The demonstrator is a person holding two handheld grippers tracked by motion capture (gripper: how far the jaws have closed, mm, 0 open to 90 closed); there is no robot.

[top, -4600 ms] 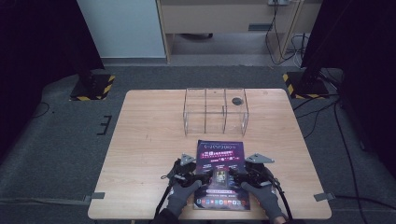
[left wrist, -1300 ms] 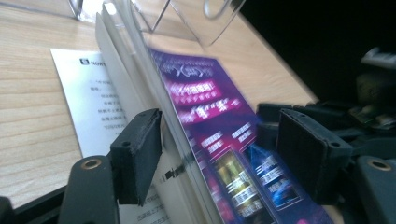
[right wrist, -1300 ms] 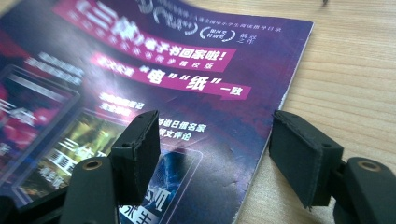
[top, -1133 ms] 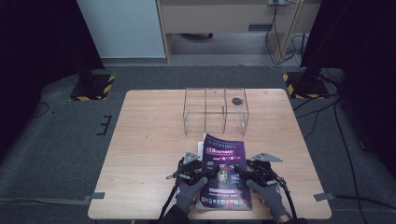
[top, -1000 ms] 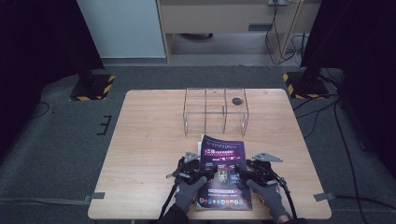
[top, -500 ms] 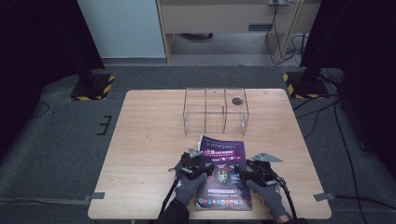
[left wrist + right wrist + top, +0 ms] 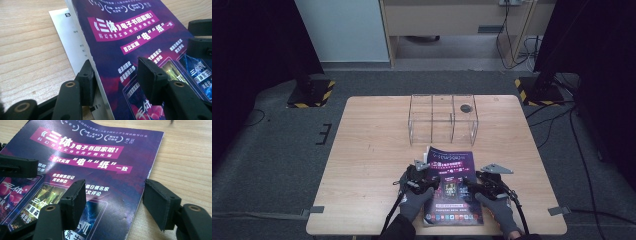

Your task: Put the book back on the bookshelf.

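A: From the high view, where does the magazine (image 7: 452, 187) lie?
B: On the near part of the wooden table (image 7: 372, 150), purple cover up, with the left gripper (image 7: 418, 176) at its left edge and the right gripper (image 7: 484, 181) at its right edge. A clear acrylic rack (image 7: 443, 118) stands farther off, and a small dark round thing (image 7: 466, 107) lies just behind it.

A: And the left gripper view?
B: The jaws have just been closing. One pad sits under the raised left edge of the cover, beside a white inner page (image 7: 72, 42); the other is above the cover. Whether they already pinch it, I cannot tell.

A: The right gripper view?
B: Its jaws are spread: one pad rests over the cover, the other over bare wood just past the magazine's right edge. Nothing is pinched.
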